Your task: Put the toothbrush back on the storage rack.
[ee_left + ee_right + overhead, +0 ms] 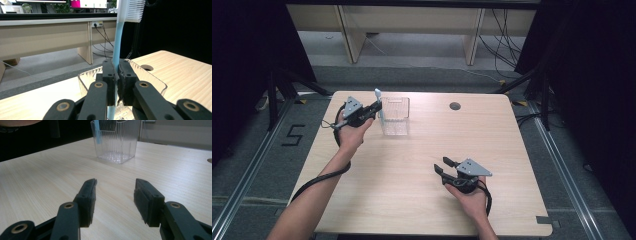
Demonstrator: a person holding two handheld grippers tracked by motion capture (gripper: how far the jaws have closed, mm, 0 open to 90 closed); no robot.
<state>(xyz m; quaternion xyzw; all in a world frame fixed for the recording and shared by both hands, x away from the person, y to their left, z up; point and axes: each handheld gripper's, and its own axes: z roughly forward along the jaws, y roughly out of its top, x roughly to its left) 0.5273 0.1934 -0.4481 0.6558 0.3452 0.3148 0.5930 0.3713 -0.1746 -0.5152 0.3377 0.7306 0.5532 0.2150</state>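
Blue toothbrush: one; clear bin: one.

The left gripper is clamping with its jaws closed, held raised; the right gripper is resting low, jaws standing apart.

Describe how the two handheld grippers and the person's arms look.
Both grippers, left gripper and right gripper, are black, with two padded jaws on brass-coloured pivots, a grey three-cornered plate on top and a black cable trailing back. The forearms are bare, with no sleeves in view.
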